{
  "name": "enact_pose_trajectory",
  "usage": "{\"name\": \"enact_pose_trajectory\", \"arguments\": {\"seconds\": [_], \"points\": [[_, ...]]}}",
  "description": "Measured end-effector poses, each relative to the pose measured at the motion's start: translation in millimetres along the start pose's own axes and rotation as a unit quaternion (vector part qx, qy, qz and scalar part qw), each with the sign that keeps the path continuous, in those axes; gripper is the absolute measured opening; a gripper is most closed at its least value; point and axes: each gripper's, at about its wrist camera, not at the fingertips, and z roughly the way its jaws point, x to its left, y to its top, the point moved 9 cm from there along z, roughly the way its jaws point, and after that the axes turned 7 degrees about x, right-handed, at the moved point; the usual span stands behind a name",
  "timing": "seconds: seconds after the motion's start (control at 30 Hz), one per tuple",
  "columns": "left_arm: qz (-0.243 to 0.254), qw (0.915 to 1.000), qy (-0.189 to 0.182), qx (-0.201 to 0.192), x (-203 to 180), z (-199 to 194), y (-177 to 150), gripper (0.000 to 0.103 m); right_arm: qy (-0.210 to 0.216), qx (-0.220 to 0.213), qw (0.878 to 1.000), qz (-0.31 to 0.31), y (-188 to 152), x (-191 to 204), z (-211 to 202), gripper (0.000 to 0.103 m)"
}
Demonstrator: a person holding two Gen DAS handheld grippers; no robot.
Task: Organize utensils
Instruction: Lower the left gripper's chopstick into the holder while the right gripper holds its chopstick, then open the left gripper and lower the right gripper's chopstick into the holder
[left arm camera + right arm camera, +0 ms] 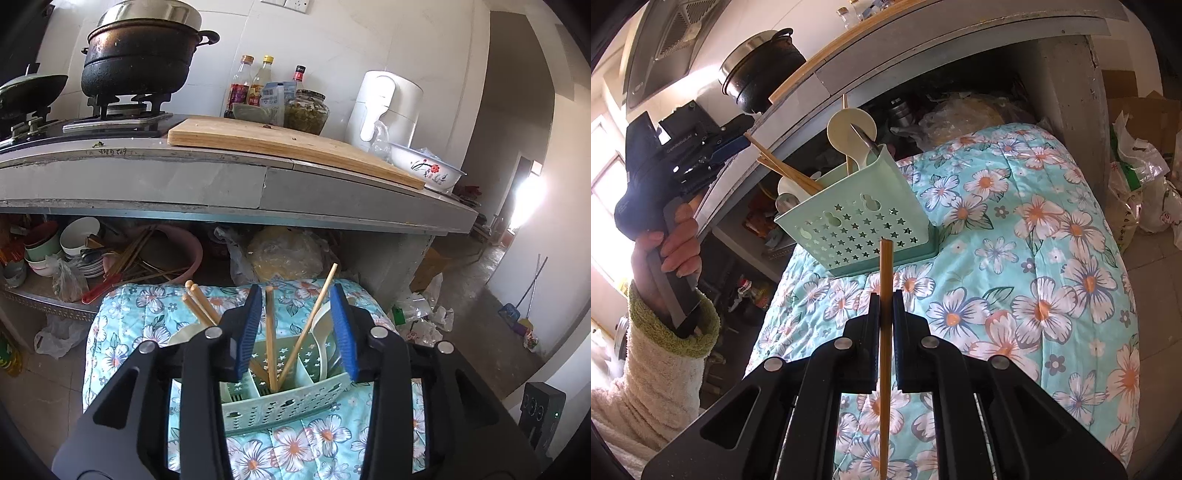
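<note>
Your right gripper [885,308] is clamped on a single wooden chopstick [885,332]; the stick runs between the two black fingers [871,332] and its blunt end pokes out toward the mint-green utensil caddy [857,225]; it sits just short of the caddy's star-punched wall, and whether it touches you cannot tell from this view. The caddy stands on the floral quilt [1015,258], tilted in the right wrist view only by the camera's angle.

Your left gripper [301,332] hangs above the caddy [284,402] with its blue-padded fingers [248,332] spread wide and nothing between them; you hold its handle in your left hand [670,243], seen at the left edge of the right wrist view.

Inside the caddy, loose chopsticks [271,336] lean in the middle compartment; two more chopsticks [199,302] slant out to the left; a cream plastic spoon [321,332] stands in the right compartment.

Behind the quilt runs the grey counter [184,184]; on it lie a wooden cutting board [288,142], a black pot [136,62] on the burner, and a flowered bowl [424,166].
</note>
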Motion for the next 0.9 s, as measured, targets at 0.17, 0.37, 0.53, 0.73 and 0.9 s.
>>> {"name": "enact_pose_trajectory", "arguments": {"seconds": [0.17, 0.37, 0.53, 0.73, 0.9], "points": [[0.008, 0.9998, -0.002, -0.017, -0.8, -25.2, -9.5, 0.046, -0.007, -0.007, 1.0, -0.01, 4.3, 6.9, -4.0, 0.007], [0.016, 0.9989, 0.013, -0.042, 5.5, -59.2, -29.5, 0.06, -0.006, -0.029, 0.999, -0.043, 23.7, 30.0, -18.5, 0.007], [0.005, 0.9986, 0.025, -0.046, 19.2, -79.4, -56.9, 0.069, 0.001, -0.055, 0.995, -0.085, 56.2, 61.8, -32.0, 0.007], [-0.024, 0.9984, 0.044, -0.025, 45.9, -89.0, -102.8, 0.077, 0.004, -0.107, 0.984, -0.145, 112.7, 109.0, -53.4, 0.007], [-0.043, 0.9963, 0.074, 0.008, 74.4, -90.3, -147.7, 0.082, 0.006, -0.145, 0.974, -0.174, 166.0, 142.1, -63.5, 0.007]]}}
